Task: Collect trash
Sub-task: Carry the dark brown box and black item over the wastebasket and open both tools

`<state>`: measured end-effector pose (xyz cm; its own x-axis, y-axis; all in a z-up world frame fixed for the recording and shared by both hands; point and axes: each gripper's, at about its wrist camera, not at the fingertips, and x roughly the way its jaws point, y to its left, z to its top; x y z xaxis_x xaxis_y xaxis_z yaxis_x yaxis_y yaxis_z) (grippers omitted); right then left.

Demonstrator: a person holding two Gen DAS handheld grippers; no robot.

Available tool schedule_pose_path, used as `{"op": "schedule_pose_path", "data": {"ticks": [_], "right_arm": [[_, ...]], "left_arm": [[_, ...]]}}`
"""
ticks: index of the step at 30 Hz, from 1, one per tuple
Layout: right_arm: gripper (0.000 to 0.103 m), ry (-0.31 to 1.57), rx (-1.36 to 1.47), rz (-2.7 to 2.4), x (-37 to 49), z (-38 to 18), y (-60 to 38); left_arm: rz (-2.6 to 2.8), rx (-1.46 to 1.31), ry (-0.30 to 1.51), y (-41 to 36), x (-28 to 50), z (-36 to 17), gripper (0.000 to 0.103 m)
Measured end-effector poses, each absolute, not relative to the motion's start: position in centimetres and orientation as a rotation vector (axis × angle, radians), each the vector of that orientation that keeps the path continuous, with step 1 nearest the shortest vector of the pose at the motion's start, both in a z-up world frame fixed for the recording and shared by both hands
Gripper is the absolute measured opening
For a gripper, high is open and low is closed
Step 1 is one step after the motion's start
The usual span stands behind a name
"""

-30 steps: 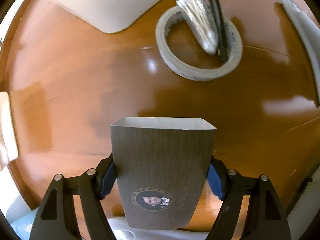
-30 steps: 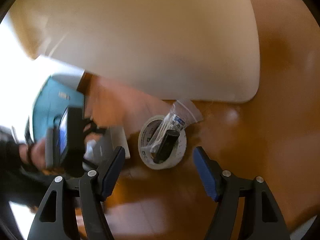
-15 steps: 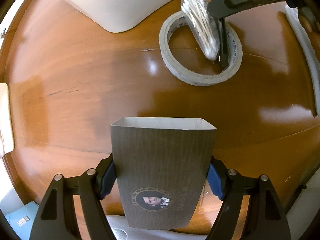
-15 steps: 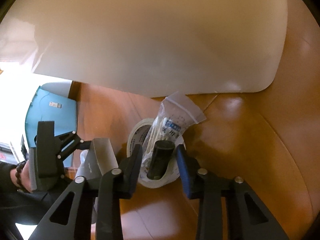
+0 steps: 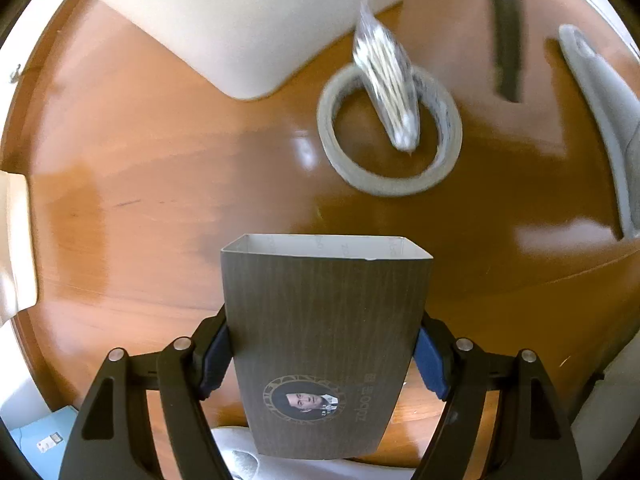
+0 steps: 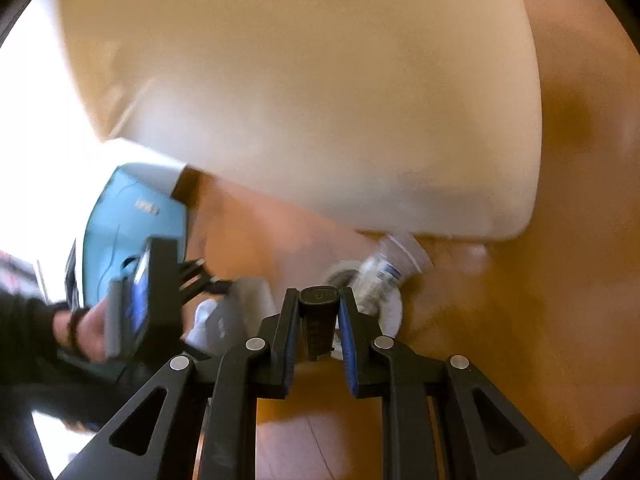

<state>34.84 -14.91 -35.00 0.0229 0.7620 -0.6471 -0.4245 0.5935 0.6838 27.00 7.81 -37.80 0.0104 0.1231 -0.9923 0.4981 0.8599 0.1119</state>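
My left gripper (image 5: 324,332) is shut on a dark grey paper box (image 5: 324,320), its open end facing the wooden table (image 5: 160,184). My right gripper (image 6: 319,300) has its jaws closing, the blue pads pressing on a black stick (image 6: 319,320) lifted above a roll of white tape (image 6: 394,308). From the left wrist view the black stick (image 5: 506,40) hangs blurred at the upper right, clear of the tape roll (image 5: 384,184). A clear bag of cotton swabs (image 5: 388,84) leans inside the roll.
A large cream mat (image 5: 248,20) covers the far part of the table. A grey-white curved object (image 5: 600,120) lies at the right edge. White tissue (image 5: 240,456) sits under the box. A hand (image 6: 80,328) holds the left gripper beside a blue item (image 6: 128,220).
My right gripper closed around the black stick in the tape roll and lifted it out. The swab bag shifted. My left gripper rose a little with the box.
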Motion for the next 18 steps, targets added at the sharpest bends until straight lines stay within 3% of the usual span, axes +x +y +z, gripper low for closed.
{"op": "schedule_pose_path", "data": {"ticks": [7, 12, 16, 18], "right_arm": [[0.019, 0.994, 0.196, 1.114, 32.3, -23.9, -16.1], [0.019, 0.794, 0.222, 1.108, 36.7, -14.5, -18.8], [0.019, 0.749, 0.144, 1.045, 42.6, -11.6, -18.2], [0.019, 0.863, 0.044, 1.019, 45.9, -13.5, -15.4]], "left_arm": [[-0.376, 0.5, 1.498, 7.3, 24.9, -30.2, 0.076], [-0.343, 0.453, 1.474, 8.8, 24.3, -23.2, 0.076], [-0.248, 0.346, 1.473, 11.1, 25.4, -20.0, 0.076], [-0.227, 0.303, 1.467, 11.5, 26.3, -19.4, 0.076]]}}
